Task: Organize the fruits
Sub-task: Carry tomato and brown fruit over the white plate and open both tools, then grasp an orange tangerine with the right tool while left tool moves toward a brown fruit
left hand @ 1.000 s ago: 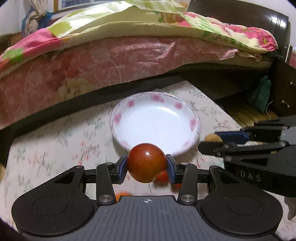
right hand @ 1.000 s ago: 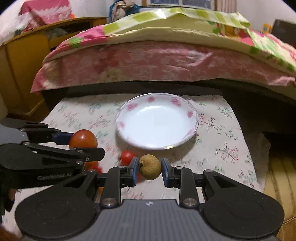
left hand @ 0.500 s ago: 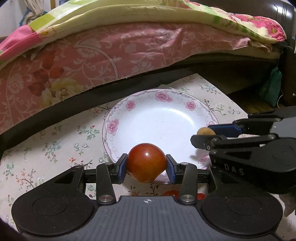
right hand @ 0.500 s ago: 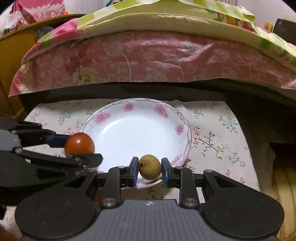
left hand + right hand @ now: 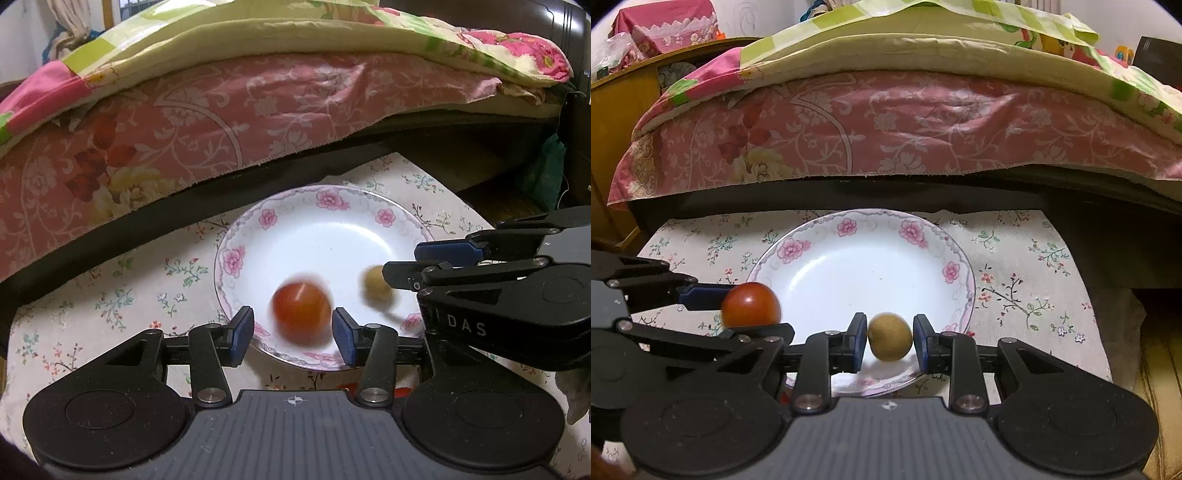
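Left gripper [image 5: 293,336], jaws just opening, stands apart around a blurred tomato [image 5: 301,314] over the floral plate [image 5: 317,221]; right gripper [image 5: 890,341] appears clamped on a brown fruit [image 5: 889,336].

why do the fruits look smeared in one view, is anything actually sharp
Left wrist view: the round red tomato and the small round brown fruit are motion-smeared, while the white floral plate and the left tool are crisp. Right wrist view: both fruits look much sharper, the tomato slightly soft-edged.
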`<state>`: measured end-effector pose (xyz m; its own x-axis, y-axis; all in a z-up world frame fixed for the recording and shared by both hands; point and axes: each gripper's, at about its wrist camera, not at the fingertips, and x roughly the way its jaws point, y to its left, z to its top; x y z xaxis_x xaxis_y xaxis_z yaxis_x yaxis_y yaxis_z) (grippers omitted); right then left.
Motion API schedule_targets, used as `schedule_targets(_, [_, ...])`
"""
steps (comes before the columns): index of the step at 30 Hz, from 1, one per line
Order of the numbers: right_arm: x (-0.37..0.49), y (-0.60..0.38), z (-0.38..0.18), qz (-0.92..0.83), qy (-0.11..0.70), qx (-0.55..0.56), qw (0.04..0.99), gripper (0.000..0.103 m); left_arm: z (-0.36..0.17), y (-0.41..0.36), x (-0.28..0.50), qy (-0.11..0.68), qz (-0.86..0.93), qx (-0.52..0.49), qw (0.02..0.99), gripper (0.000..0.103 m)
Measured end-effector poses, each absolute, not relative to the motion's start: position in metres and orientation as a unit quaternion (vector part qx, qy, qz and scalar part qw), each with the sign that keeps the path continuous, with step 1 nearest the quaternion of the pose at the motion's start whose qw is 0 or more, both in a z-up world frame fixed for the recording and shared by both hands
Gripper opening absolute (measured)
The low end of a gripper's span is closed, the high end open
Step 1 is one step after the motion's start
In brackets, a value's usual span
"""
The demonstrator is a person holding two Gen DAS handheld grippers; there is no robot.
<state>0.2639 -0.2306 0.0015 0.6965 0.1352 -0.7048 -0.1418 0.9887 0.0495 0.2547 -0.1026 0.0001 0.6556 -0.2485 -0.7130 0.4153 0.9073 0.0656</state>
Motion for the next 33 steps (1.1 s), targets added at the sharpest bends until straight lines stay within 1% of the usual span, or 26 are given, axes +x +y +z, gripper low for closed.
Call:
schedule_targets(4, [0.264, -0.233, 0.003, 0.072, 0.381, 0.003, 0.922, 0.028, 0.002, -0.102, 0.254, 0.370, -0.182, 0.115, 0.904, 0.058])
schedule_targets(14, [0.252, -0.226, 0.013, 0.068, 0.375, -0.009, 0.924, 0.028, 0.014, -0.093, 0.227, 0.363, -0.156, 0.117, 0.911, 0.068])
schedule_targets(16, [0.245, -0.222, 0.017, 0.071, 0.375, -0.013, 0.924, 0.028, 0.019, -0.089, 0.218, 0.358, -0.151, 0.118, 0.914, 0.072])
schedule_targets(19, [0.232, -0.217, 0.024, 0.072, 0.374, -0.015, 0.925, 0.028, 0.026, -0.081, 0.203, 0.356, -0.146, 0.115, 0.916, 0.073])
schedule_targets(21, [0.225, -0.215, 0.029, 0.073, 0.374, -0.009, 0.925, 0.028, 0.030, -0.076, 0.194, 0.353, -0.142, 0.117, 0.917, 0.076])
schedule_targets(25, [0.206, -0.208, 0.040, 0.077, 0.371, 0.006, 0.926, 0.028, 0.035, -0.064, 0.178, 0.351, -0.130, 0.120, 0.919, 0.077])
schedule_targets(27, [0.196, -0.203, 0.043, 0.083, 0.372, 0.010, 0.925, 0.028, 0.036, -0.057, 0.170, 0.354, -0.127, 0.117, 0.919, 0.080])
schedule_targets(33, [0.164, -0.188, 0.047, 0.094, 0.379, 0.020, 0.920, 0.028, 0.036, -0.040, 0.151, 0.365, -0.118, 0.106, 0.917, 0.080])
